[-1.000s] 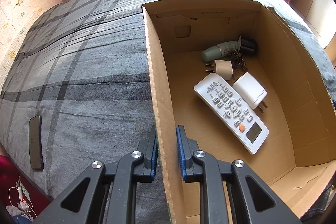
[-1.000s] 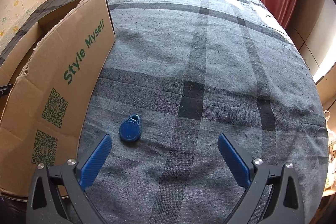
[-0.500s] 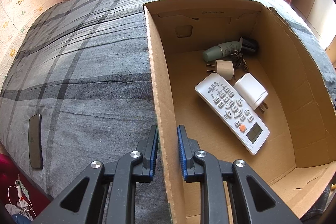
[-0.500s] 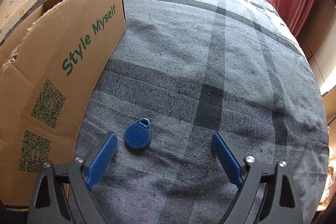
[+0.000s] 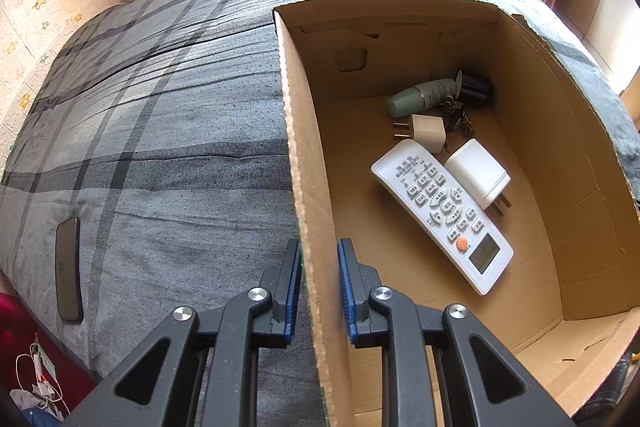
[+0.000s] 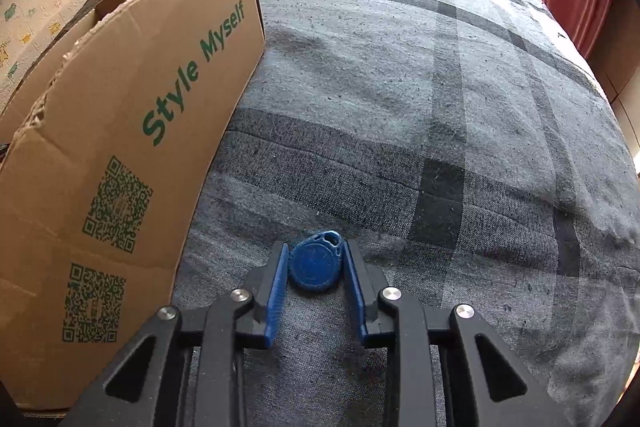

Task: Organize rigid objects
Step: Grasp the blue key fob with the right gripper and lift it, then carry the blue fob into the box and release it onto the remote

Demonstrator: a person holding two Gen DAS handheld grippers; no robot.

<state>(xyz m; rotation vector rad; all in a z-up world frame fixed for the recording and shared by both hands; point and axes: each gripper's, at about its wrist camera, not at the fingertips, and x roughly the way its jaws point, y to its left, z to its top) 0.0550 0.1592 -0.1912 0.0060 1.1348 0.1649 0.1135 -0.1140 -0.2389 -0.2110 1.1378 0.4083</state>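
Both tongs are busy. Left tongs (image 5: 318, 291) are pinched narrow on the near part of the cardboard box's left wall (image 5: 304, 187), one pad outside and one inside, most likely to steady the box on the bed (image 5: 160, 131) while things go in. Right tongs (image 6: 315, 273) have just been closing, and their blue pads now sit against both sides of the blue key fob (image 6: 316, 261), which lies flat on the grey plaid bedcover just right of the box's printed side (image 6: 132, 147). The fob has not yet been lifted off the cloth.

Inside the box, toward its far right corner, lie a white remote control (image 5: 442, 213), a white charger plug (image 5: 478, 175) touching it, a smaller plug adapter (image 5: 426, 131), a pale green tube (image 5: 422, 97) and something dark I cannot identify. A dark phone (image 5: 69, 269) lies on the bed's near left edge, well apart from the box, perhaps waiting its turn.
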